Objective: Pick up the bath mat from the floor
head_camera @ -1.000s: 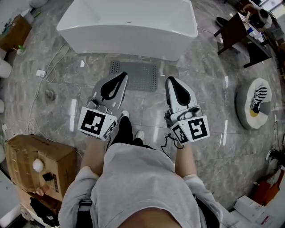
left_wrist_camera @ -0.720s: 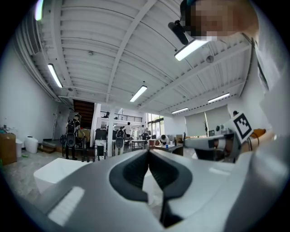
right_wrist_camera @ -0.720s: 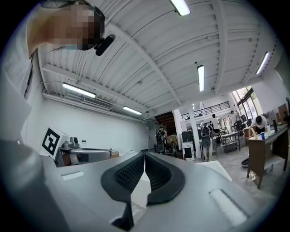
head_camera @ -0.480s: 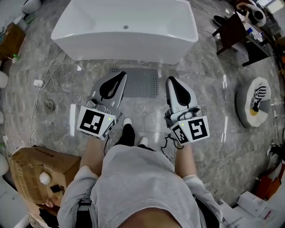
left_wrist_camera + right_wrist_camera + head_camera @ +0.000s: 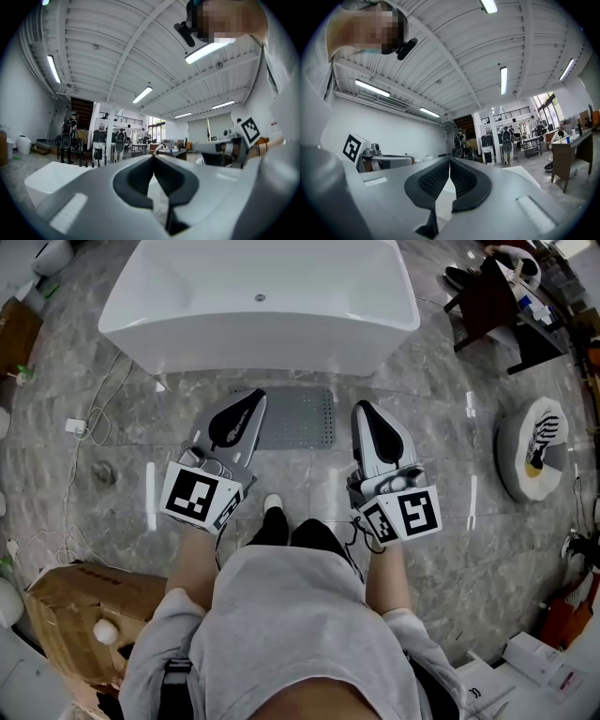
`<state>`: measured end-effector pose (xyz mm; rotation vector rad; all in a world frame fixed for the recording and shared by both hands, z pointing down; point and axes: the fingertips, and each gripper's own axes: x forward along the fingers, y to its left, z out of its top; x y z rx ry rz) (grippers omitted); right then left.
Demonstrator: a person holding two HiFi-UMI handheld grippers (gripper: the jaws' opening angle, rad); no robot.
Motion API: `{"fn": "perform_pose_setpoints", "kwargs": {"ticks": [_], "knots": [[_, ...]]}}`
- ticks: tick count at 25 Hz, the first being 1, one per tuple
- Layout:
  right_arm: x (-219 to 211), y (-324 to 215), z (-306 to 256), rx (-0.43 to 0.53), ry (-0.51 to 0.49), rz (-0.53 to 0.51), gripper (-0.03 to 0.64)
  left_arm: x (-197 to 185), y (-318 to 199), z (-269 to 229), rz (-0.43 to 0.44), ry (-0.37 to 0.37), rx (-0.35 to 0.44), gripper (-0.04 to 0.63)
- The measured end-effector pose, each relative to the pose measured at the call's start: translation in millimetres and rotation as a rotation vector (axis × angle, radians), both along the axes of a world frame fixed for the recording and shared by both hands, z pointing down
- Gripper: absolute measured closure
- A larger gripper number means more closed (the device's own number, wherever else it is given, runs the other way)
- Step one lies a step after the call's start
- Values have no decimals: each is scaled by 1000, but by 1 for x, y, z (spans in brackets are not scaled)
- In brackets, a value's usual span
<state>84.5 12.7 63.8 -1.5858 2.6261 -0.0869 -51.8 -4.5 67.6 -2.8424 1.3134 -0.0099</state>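
A grey perforated bath mat [image 5: 298, 418] lies flat on the marble floor just in front of the white bathtub [image 5: 258, 301]. In the head view my left gripper [image 5: 246, 401] hangs over the mat's left edge and hides part of it; its jaws are shut with nothing between them. My right gripper [image 5: 363, 411] is level with it, just past the mat's right edge, also shut and empty. Both gripper views look out across the hall, not at the floor: the left gripper [image 5: 153, 156] and the right gripper [image 5: 449, 161] show pads pressed together. The mat is out of sight there.
A cardboard box [image 5: 89, 615] sits at the lower left and a white cable with a plug [image 5: 77, 426] trails on the floor left of the tub. A dark table [image 5: 487, 301] stands at the upper right, a round white device [image 5: 536, 451] at the right. My feet [image 5: 272, 512] are between the grippers.
The view has moved forward: the bathtub and mat sit lower in the frame and nearer the grippers, the box has slid down. Both grippers keep their pose and stay shut.
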Motion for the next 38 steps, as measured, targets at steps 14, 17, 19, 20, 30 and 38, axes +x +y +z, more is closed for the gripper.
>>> {"fn": "perform_pose_setpoints", "kwargs": {"ticks": [14,17,19,20,30,38], "knots": [[2,-51,8,-21,4,-8,609,-4,-46,11,-23,-7,-23,595],[4,-69,8,-24,0,-23,609,-4,-62,11,-42,-12,-24,594],[6,-80,8,-26,1,-31,609,-5,-72,11,-56,-12,-26,595],[7,-86,9,-27,1,-36,609,-5,-77,11,-64,-12,-28,595],[31,-137,11,-33,-2,-95,606,11,-117,14,-144,-24,-34,595],[45,-169,20,-39,1,-155,603,21,-138,19,-210,-43,-27,595]]}}
